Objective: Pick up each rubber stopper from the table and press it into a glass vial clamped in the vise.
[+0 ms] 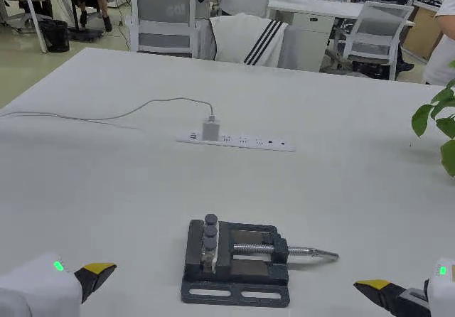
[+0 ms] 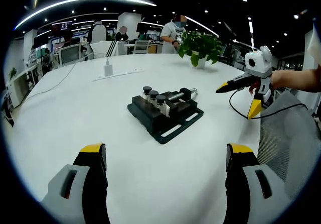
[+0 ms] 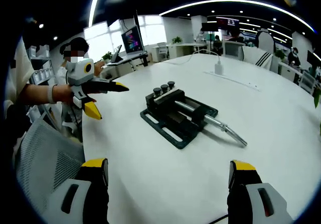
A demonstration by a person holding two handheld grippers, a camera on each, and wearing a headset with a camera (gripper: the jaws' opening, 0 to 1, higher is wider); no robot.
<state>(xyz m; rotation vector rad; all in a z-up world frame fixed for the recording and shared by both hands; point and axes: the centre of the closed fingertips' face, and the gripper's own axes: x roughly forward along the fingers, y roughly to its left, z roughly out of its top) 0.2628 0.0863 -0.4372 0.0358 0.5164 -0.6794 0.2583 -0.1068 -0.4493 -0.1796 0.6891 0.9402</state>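
Black blocky vise [image 1: 245, 269] grips three glass vials [image 1: 208, 262] under round dark stoppers [image 1: 211, 219].

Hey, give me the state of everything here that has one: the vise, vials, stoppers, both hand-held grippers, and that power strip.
Vise: closed on a row of three vials.
Vials: upright, clamped, each capped.
Rubber stoppers: one seated on top of each vial.
Left hand-held gripper: open, holding nothing.
Right hand-held gripper: open, holding nothing.
Power strip: one white charger plugged in, its cable trailing across the table.
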